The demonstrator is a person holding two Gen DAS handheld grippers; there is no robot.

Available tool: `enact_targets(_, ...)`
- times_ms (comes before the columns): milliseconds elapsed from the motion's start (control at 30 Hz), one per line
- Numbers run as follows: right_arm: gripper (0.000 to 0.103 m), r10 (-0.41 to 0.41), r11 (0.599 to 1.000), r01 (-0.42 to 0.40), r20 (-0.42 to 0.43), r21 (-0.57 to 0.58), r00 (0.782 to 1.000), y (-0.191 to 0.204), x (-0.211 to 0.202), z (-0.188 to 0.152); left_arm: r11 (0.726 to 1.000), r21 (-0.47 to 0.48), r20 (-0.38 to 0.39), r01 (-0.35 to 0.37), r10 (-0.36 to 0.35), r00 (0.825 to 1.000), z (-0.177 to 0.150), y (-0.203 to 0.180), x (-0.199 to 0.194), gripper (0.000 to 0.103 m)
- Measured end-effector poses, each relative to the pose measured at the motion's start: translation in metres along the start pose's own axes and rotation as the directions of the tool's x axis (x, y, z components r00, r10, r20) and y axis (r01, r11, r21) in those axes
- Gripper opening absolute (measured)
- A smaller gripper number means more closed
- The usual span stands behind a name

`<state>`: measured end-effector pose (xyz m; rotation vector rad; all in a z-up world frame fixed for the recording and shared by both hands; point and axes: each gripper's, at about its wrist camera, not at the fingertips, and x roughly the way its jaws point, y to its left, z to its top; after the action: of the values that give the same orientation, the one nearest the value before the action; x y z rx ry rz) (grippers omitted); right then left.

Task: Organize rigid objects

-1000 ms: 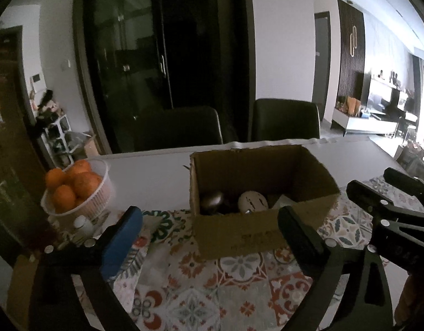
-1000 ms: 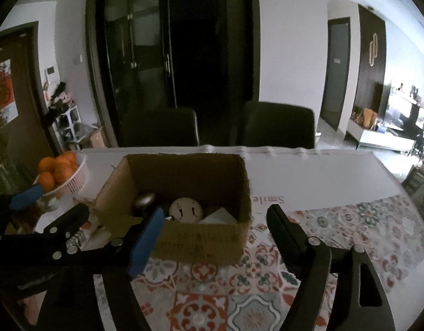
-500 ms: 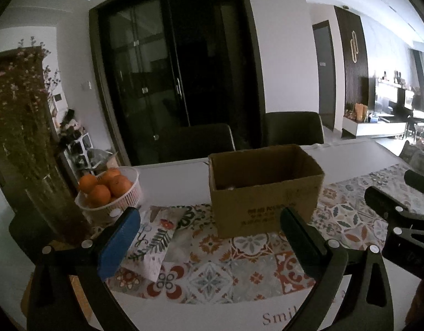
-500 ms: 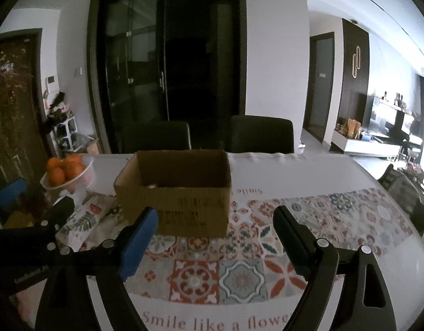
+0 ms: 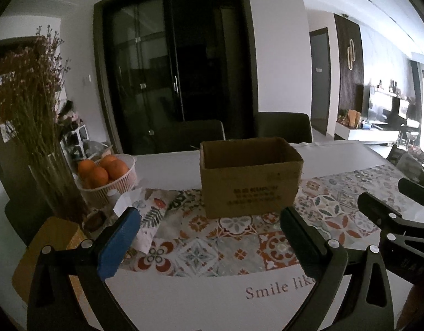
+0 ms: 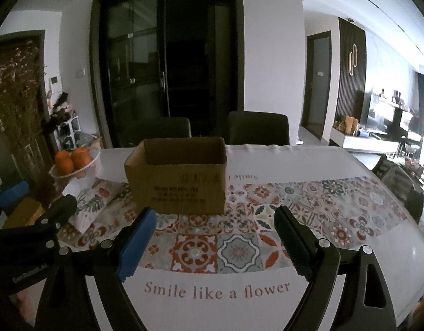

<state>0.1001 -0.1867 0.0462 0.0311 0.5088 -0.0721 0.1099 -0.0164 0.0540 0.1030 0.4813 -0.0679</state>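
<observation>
The left wrist view shows a tall glass vase of dried brownish flowers (image 5: 32, 127) at nine o'clock and a yellow-brown wooden board (image 5: 52, 248) at eight o'clock on the bench (image 5: 184, 298); in the right wrist view only the dried stems appear, dim, at the nine o'clock edge. The right wrist view alone shows the full printed line "Smile like a flower" (image 6: 217, 289) at six o'clock; the left view cuts it short.

Both views show the open brown cardboard box (image 5: 250, 176) upright near the centre, on a patterned tile-print runner (image 5: 239, 242). Its contents are hidden behind the near wall. A white plastic basket of oranges (image 5: 107, 173) stands at nine o'clock of the box, well apart, and two dark chairs (image 6: 257, 127) stand beyond it at twelve o'clock.

The left claw (image 5: 209, 237) stands wide with nothing between its fingers, angled slightly down toward the box. The right claw (image 6: 214, 231) has just been opening and also stands wide and empty, angled down likewise; it shows at three o'clock in the left view.
</observation>
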Motion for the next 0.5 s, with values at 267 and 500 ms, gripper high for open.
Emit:
enact_targets(267,0.09,0.015,1.0,-0.015,0.003,0.003,1.0,0.0008,-0.0086,-0.0083,1.0,-0.004,0.015,-0.011,0.011,1.0,-0.0053,-0.0004,-0.0094,0.103)
enact_targets(500,0.09,0.015,1.0,-0.015,0.002,0.0,1.0,0.0014,-0.0093,-0.0108,1.0,-0.004,0.011,-0.012,0.012,1.0,-0.0082,-0.0006,-0.01,0.103)
